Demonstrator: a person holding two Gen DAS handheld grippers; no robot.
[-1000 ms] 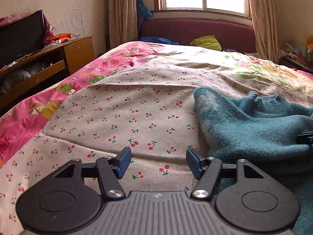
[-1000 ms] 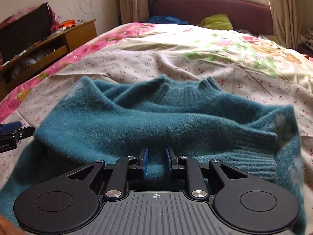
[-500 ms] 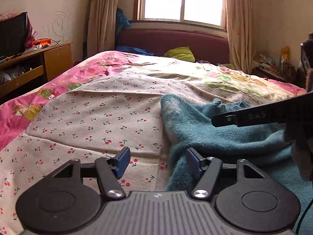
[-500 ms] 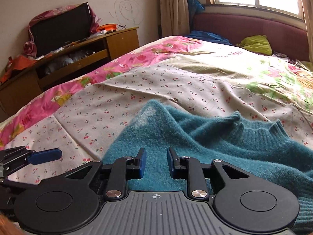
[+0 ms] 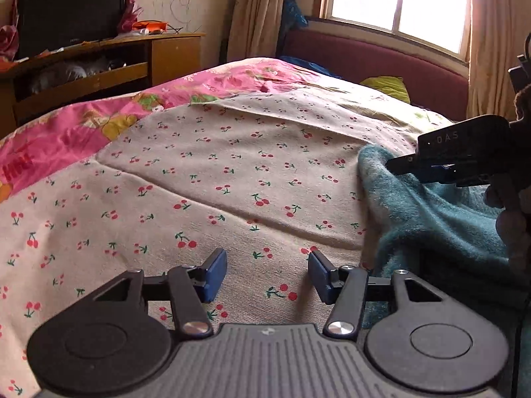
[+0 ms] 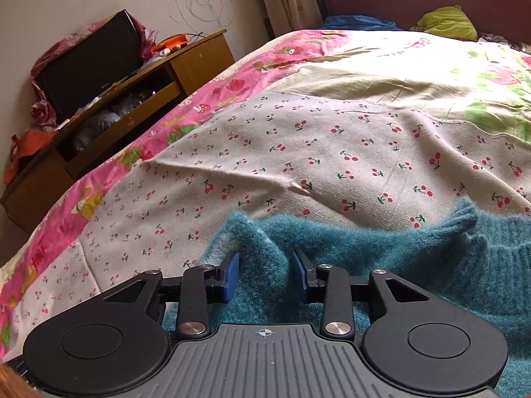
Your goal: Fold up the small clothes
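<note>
A fuzzy teal sweater (image 6: pixel 415 265) lies on the cherry-print bedsheet (image 6: pixel 332 152). In the right wrist view my right gripper (image 6: pixel 265 275) is at the sweater's left edge, and a raised fold of the knit stands between its blue pads (image 6: pixel 230 277). Its jaws are opening and the grip on the fold is loosening. In the left wrist view my left gripper (image 5: pixel 267 275) hovers over the bare sheet (image 5: pixel 232 182), just left of the sweater (image 5: pixel 431 225). Its jaws are closing with only sheet below them. The right gripper (image 5: pixel 398 166) shows there at the right, above the sweater's edge, held by a hand (image 5: pixel 511 219).
A wooden cabinet (image 5: pixel 109 66) with a black TV (image 5: pixel 69 10) stands to the left of the bed. At the far end are a maroon headboard (image 5: pixel 381 63), a green pillow (image 5: pixel 386 88) and a curtained window. Pink patterned bedding (image 5: pixel 66 136) covers the bed's left side.
My right gripper has travelled left over the sweater to its left edge, and its jaws have widened. The left gripper's view has swung left off the sweater, and its jaws have narrowed.
</note>
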